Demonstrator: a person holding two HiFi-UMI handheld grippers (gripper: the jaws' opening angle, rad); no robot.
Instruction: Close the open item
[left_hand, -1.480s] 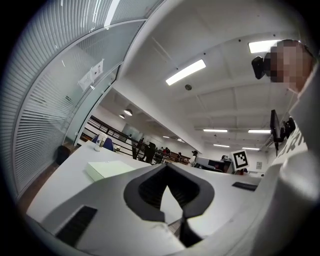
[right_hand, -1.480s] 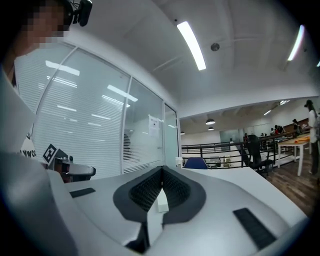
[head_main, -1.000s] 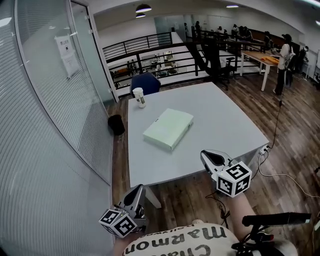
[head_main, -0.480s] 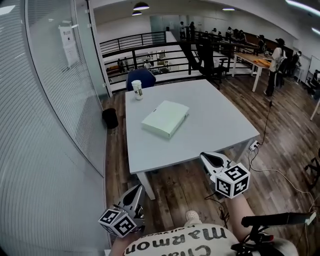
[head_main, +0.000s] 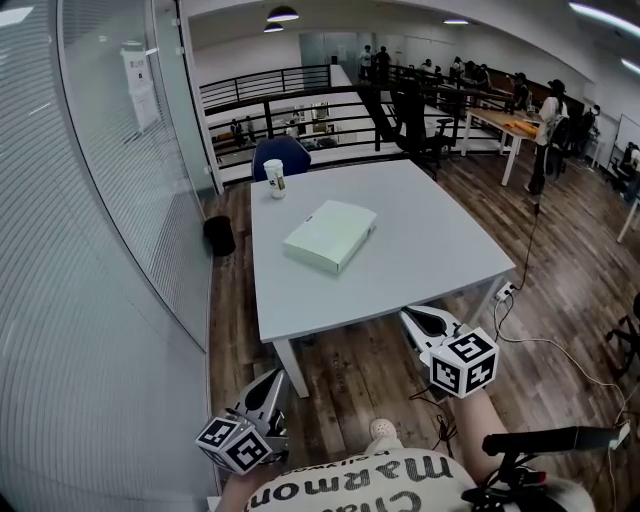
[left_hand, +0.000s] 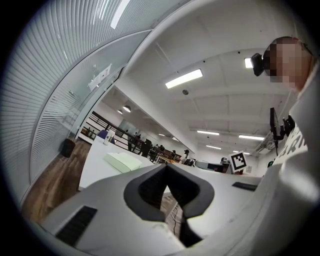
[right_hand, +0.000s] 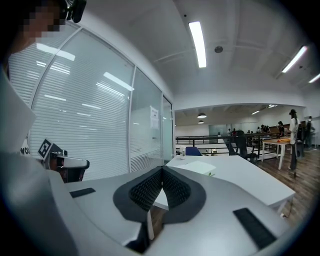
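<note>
The head view stands back from the desk (head_main: 400, 250) and looks forward and steeply down over its near edge, so the whole top shows. Both gripper views ride low, well short of that edge, looking along their jaws — about level with the top, tilted upward. All three share the desk and its pale box (head_main: 331, 235).

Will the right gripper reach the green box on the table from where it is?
Probably not yet. The right gripper hangs by the near edge of the table, and the green box lies well beyond it. Nothing blocks the bare tabletop between them.
</note>
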